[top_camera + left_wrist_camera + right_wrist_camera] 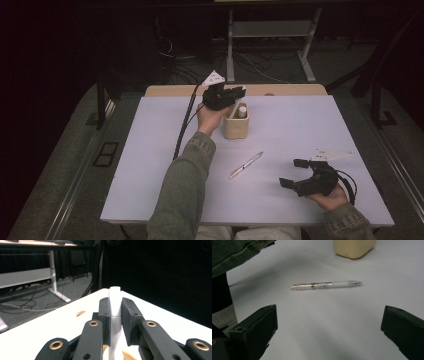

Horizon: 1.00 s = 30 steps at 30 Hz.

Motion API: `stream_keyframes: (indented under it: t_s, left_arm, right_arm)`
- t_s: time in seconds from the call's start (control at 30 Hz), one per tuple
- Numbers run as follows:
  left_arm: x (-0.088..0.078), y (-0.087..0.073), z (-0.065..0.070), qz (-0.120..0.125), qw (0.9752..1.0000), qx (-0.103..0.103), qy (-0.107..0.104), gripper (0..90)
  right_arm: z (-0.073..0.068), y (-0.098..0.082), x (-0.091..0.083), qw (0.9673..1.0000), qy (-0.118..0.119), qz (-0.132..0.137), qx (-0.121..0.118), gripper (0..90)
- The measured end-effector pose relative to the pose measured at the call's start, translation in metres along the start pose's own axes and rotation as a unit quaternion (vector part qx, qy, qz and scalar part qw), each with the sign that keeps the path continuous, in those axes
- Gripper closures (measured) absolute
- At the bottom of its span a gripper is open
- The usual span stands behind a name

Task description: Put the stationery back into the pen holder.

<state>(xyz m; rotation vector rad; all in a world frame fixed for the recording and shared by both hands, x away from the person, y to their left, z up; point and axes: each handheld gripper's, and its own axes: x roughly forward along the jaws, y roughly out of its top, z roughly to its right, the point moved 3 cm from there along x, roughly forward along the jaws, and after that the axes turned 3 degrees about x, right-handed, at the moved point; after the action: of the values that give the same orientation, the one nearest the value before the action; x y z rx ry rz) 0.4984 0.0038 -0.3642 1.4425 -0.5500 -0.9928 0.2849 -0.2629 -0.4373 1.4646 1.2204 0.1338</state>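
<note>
The left gripper (115, 315) is pinching a white marker (114, 302) over the cream cup (236, 126) at 12 o'clock on the table (150, 165); it looks light, stiff and slick, so grip mid-barrel, while the right gripper (294, 173) sits spread wide.

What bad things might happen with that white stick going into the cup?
1. The left tongs pinch the white marker right above the small beige cup; a bump on the rim might tip it.
2. Another white marker already stands inside, so the new one may jam against it.
3. The pen lies loose on the table and might roll if nudged.
</note>
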Motion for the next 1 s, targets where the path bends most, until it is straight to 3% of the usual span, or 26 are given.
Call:
stream_keyframes:
  t_s: [0.13, 0.3, 0.57, 0.8, 1.0]
  left_arm:
    - [-0.003, -0.004, -0.002, -0.013, 0.9998, -0.014, 0.002, 75.4]
    - [-0.009, -0.003, -0.001, -0.038, 0.9989, -0.028, 0.005, 61.4]
    - [-0.018, 0.002, 0.010, -0.074, 0.9965, -0.034, -0.015, 30.0]
    - [-0.020, 0.004, 0.023, -0.113, 0.9932, -0.027, -0.007, 0.0]
    - [-0.026, 0.004, 0.036, -0.149, 0.9884, -0.007, -0.027, 0.0]
  right_arm:
    - [0.000, 0.000, 0.000, 1.0000, 0.000, 0.000, 0.000, 0.4]
    - [0.001, 0.000, 0.000, 1.0000, -0.003, 0.001, -0.002, 0.4]
    - [0.001, 0.000, -0.001, 1.0000, -0.004, 0.002, -0.001, 0.4]
    - [0.002, 0.001, -0.002, 0.9999, -0.009, 0.004, 0.000, 0.4]
    - [0.003, 0.001, -0.003, 0.9999, -0.014, 0.010, 0.001, 0.4]
